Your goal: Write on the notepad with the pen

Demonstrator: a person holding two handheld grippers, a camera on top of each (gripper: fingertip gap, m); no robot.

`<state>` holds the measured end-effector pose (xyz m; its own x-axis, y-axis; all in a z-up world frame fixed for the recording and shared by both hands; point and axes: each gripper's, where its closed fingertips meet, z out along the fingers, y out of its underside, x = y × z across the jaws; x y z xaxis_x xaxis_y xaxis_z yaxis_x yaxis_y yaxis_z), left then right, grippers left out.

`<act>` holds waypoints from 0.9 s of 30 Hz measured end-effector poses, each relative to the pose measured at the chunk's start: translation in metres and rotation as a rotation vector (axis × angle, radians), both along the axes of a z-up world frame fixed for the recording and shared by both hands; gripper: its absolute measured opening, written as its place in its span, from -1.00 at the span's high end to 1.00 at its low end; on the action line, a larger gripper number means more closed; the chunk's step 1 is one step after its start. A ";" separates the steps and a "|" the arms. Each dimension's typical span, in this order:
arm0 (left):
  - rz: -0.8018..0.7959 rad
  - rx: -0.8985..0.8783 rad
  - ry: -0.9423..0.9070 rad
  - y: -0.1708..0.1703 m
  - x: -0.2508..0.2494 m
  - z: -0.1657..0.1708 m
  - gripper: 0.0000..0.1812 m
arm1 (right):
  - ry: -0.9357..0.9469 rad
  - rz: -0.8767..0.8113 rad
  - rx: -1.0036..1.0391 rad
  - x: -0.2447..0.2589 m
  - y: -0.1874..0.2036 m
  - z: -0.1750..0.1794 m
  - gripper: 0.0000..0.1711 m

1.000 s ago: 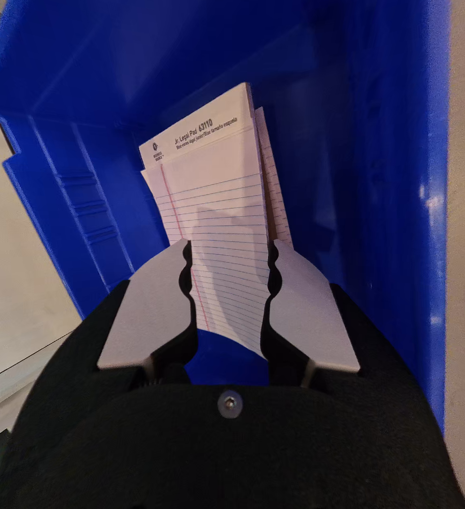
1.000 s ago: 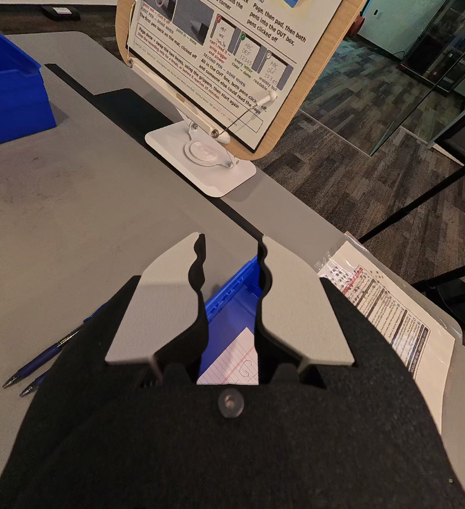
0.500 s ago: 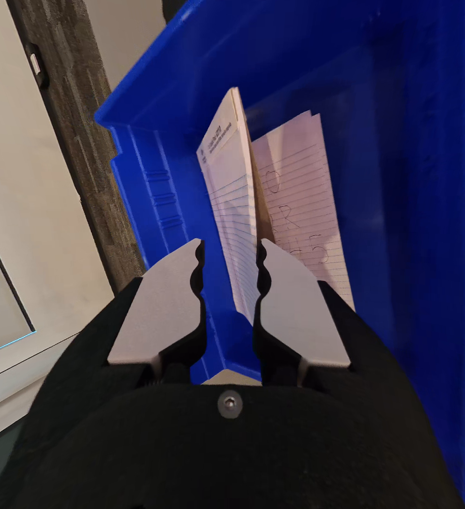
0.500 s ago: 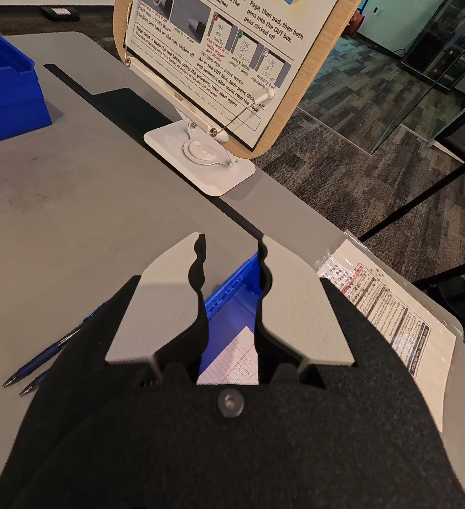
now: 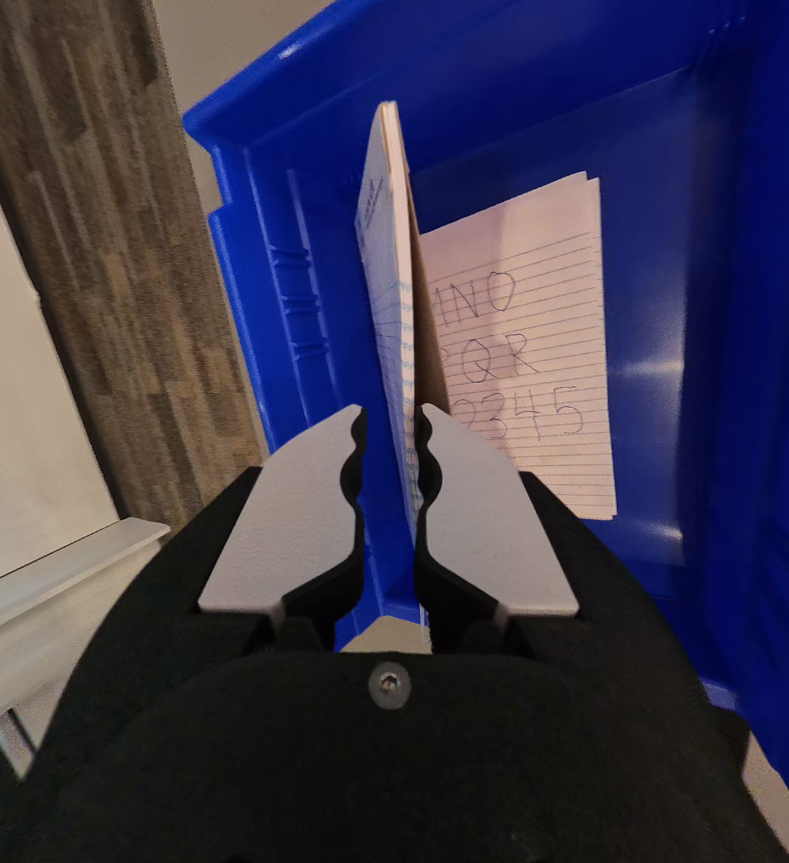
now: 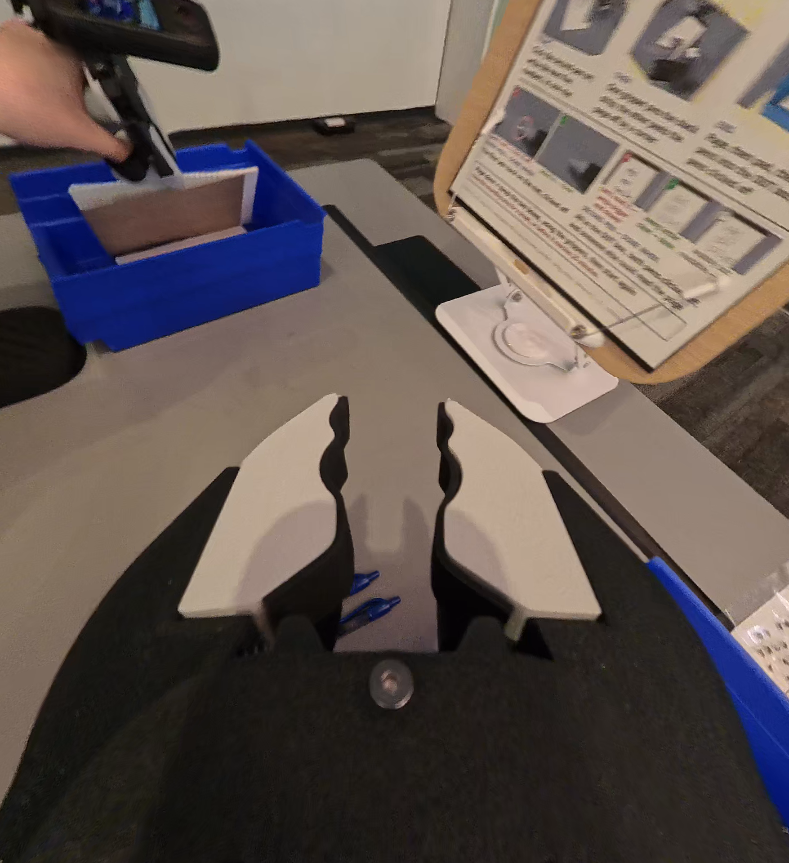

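Centre frame, left gripper (image 5: pixel 390 415) pinches notepad (image 5: pixel 390 280) edge-on over blue bin (image 5: pixel 733 327); lift straight, clear the loose written sheet (image 5: pixel 523 327). Right gripper (image 6: pixel 392 404) parted, empty.

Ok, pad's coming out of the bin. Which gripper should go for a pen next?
Right. The right gripper is open and empty, hovering over the table directly above the two blue pens. The left gripper is over at the blue bin, closed on the notepad.
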<state>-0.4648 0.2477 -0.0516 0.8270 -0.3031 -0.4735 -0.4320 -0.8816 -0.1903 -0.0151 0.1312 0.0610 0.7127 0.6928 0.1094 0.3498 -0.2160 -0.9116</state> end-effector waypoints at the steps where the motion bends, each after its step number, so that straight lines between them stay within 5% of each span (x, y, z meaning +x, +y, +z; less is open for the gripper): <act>1: 0.005 -0.011 -0.023 -0.001 0.001 -0.003 0.81 | -0.025 0.008 0.004 -0.006 -0.001 -0.002 0.58; 4: 0.010 -0.055 -0.048 -0.005 -0.002 -0.010 0.95 | -0.040 0.017 0.014 -0.014 -0.003 -0.001 0.59; 13: 0.033 -0.085 -0.095 -0.009 -0.012 -0.004 0.96 | 0.007 -0.036 0.005 0.011 0.003 0.003 0.60; 27: -0.028 -0.013 -0.040 -0.048 0.009 0.092 0.96 | 0.071 -0.053 0.018 0.033 -0.002 0.016 0.59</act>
<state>-0.4559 0.1997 0.0406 0.8363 -0.3321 -0.4363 -0.4486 -0.8720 -0.1961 0.0180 0.1288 0.0775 0.7546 0.6524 0.0699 0.2731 -0.2154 -0.9375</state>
